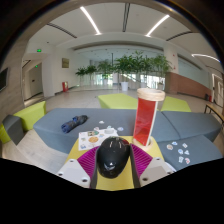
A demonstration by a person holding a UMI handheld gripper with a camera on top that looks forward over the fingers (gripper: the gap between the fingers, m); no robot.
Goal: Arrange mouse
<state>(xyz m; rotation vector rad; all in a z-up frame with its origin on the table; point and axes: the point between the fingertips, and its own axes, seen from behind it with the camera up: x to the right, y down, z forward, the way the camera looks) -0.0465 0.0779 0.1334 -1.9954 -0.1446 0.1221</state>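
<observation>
Between the two fingers of the gripper [113,160] sits a black, rounded computer mouse [113,155], its body flanked by the magenta pads [87,160] on either side. Both pads appear to press against the mouse's flanks, so the claw is pinching it, though the contact line on each side is hard to resolve. Beneath the mouse lies a yellow surface [105,183] that shows between the fingers. Just ahead and to the right of the fingers stands an upright red cylindrical container with a white lid [148,114], resting on a grey tabletop [185,124]. To the left on the same tabletop lies a small dark blue object [73,124], well apart from the mouse. Several small white pieces [178,150] are scattered on the grey surface to the right of the fingers. Beyond the table, yellow-green seats [118,101] and potted green plants [128,68] stand in a bright hall.
</observation>
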